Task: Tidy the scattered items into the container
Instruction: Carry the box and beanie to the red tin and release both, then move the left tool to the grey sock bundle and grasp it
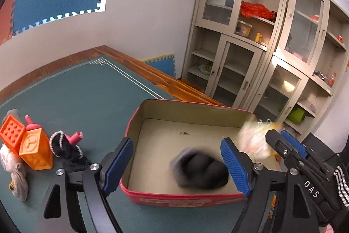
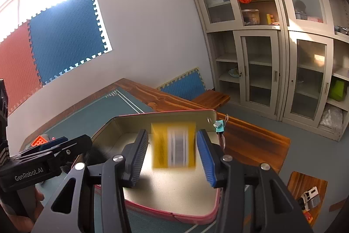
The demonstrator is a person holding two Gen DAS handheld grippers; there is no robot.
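A red tin (image 1: 196, 104) with a cream inside stands on the green table mat. My left gripper (image 1: 176, 167) hangs open over its near side. Between the fingers and below them, a blurred black sock (image 1: 200, 171) lies on the tin floor, touching neither pad. My right gripper (image 2: 172, 158) is open above the tin (image 2: 130, 123). A blurred yellow packet (image 2: 173, 145) sits in the gap, just clear of both pads. In the left wrist view the right gripper (image 1: 279, 137) is at the tin's right rim, with the packet (image 1: 253, 141) a pale smear.
Left of the tin lie orange blocks (image 1: 35, 150), a pink piece (image 1: 75, 138), a black sock with white trim (image 1: 65, 150) and pale socks (image 1: 15, 171). A teal clip (image 2: 219, 126) hangs at the tin's far corner. Cabinets (image 2: 272, 47) line the wall beyond the table edge.
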